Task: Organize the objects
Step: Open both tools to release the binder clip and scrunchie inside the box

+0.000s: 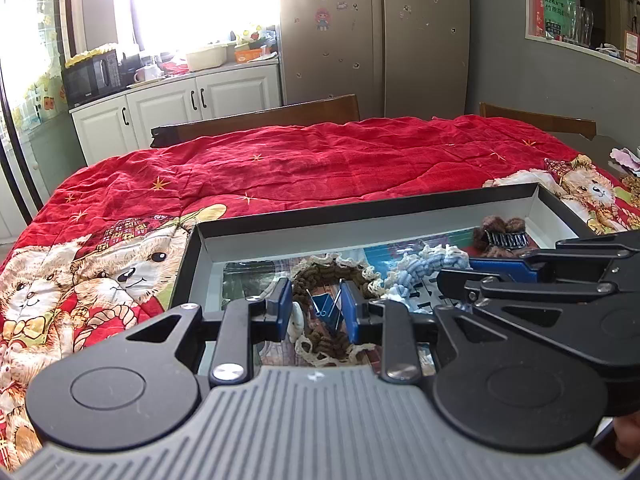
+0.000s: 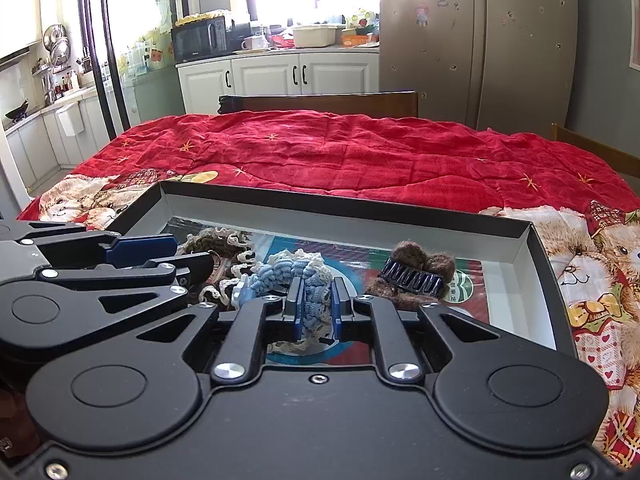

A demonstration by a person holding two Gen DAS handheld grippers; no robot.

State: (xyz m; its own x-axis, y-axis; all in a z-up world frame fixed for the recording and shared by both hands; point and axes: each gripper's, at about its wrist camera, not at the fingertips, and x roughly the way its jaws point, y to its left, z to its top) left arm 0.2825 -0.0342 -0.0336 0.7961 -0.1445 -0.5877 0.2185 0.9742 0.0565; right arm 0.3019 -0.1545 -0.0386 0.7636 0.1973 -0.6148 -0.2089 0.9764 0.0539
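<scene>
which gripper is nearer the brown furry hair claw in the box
Right. The right gripper is over the blue scrunchie, right beside the hair claw. The left gripper is over the brown scrunchie, farther along the box.

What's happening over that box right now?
Both tools are down inside the shallow black box on the red quilt. The right tool is closed on the blue crocheted scrunchie; the left tool straddles the brown one, jaws apart. A furry brown hair claw lies at the box's right end.
</scene>
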